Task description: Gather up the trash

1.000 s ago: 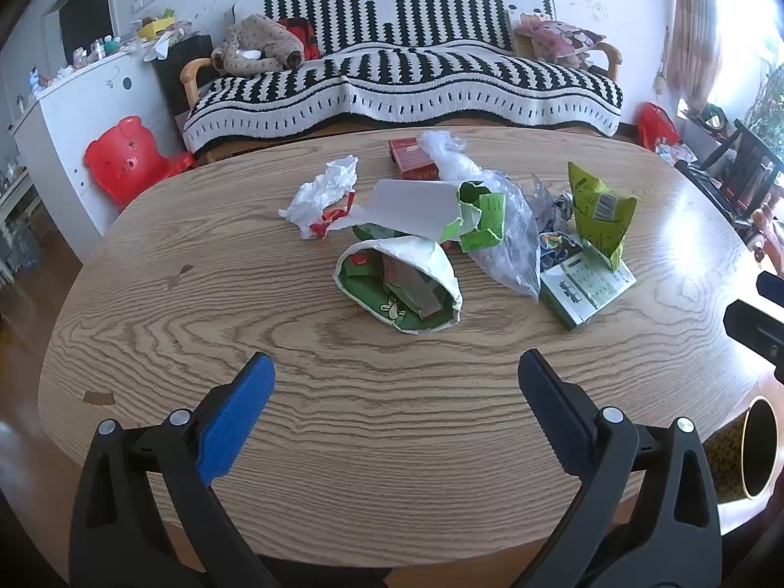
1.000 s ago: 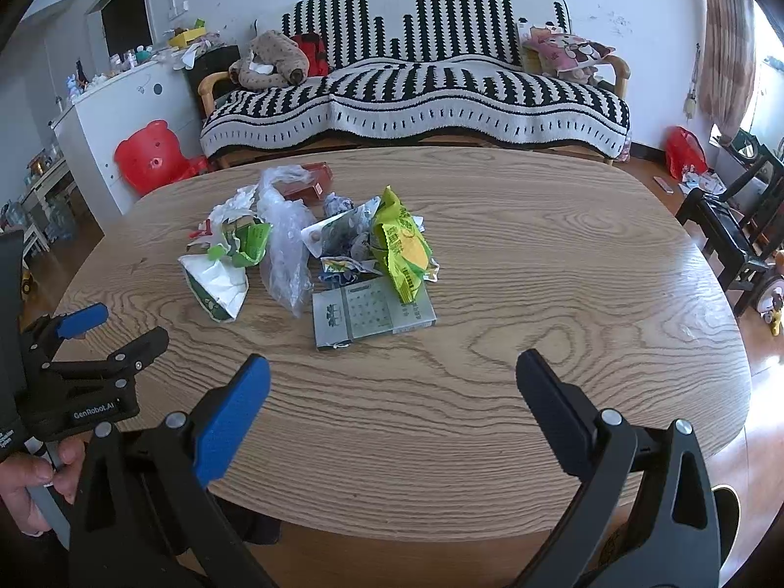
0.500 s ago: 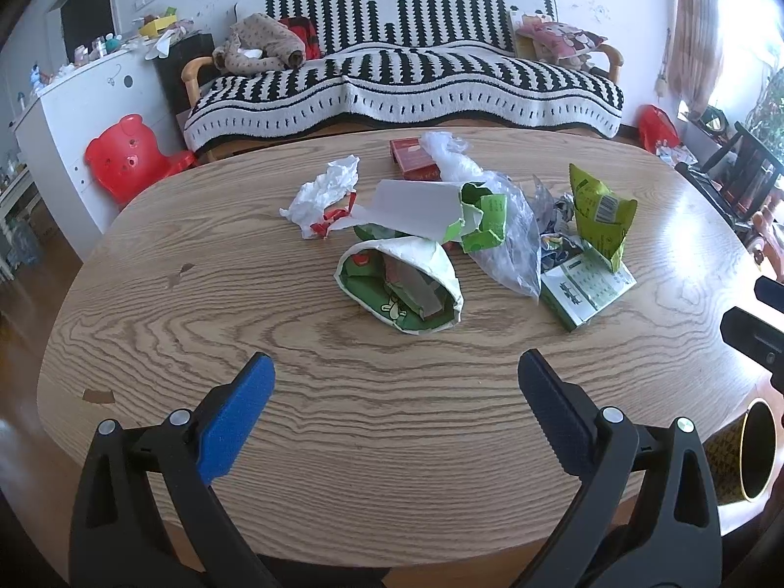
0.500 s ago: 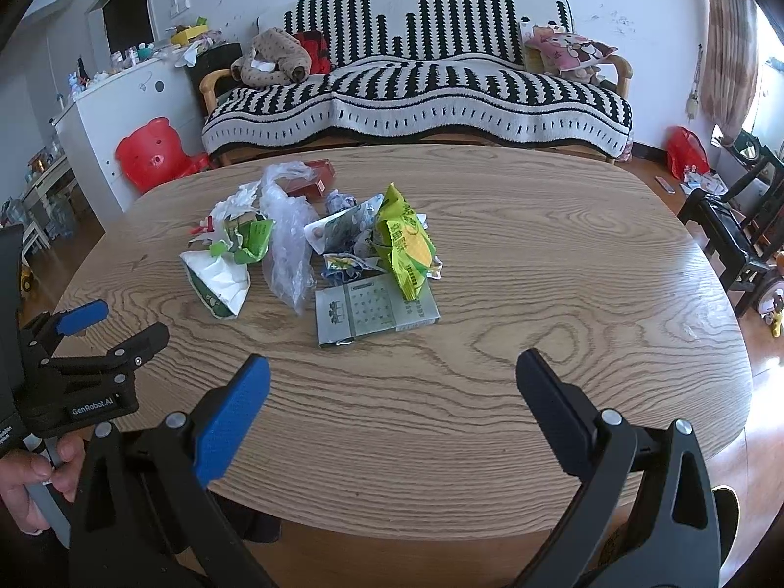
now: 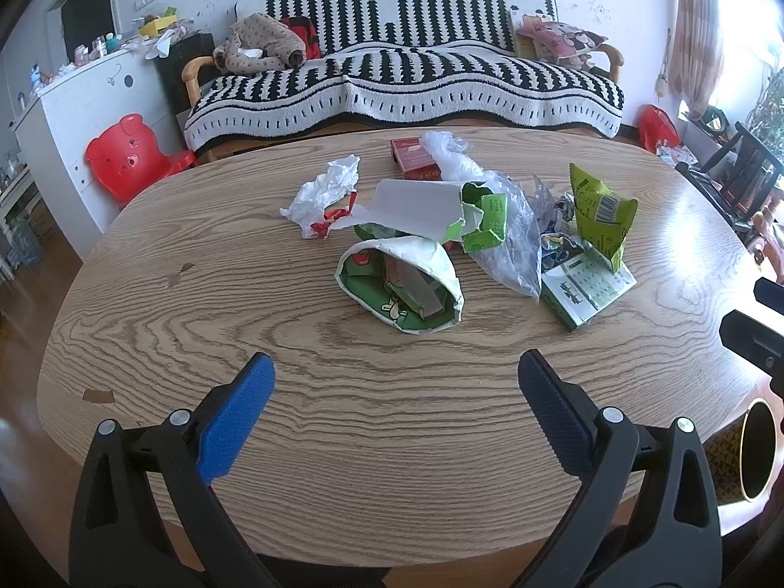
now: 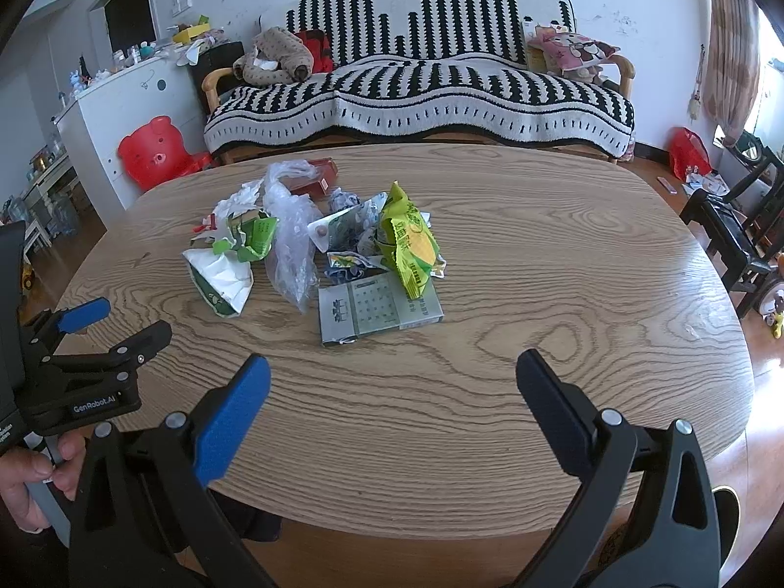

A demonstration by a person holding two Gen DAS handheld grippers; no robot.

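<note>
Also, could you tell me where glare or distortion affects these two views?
Left wrist view: window glare washes out the table's right side, and fisheye bends the sofa. Right wrist view: even light, only a blown-out window strip; corners vignette black in both.

Both wrist views look across the table (image 5: 343, 392) toward the sofa (image 6: 416, 83) — sharing the trash pile (image 5: 465, 245)

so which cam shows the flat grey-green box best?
Right wrist. The flat grey-green box lies nearest that camera, its printed top almost fully visible, with only the yellow-green snack bag overlapping its far edge. Left wrist shows it obliquely, off to the right.
</note>
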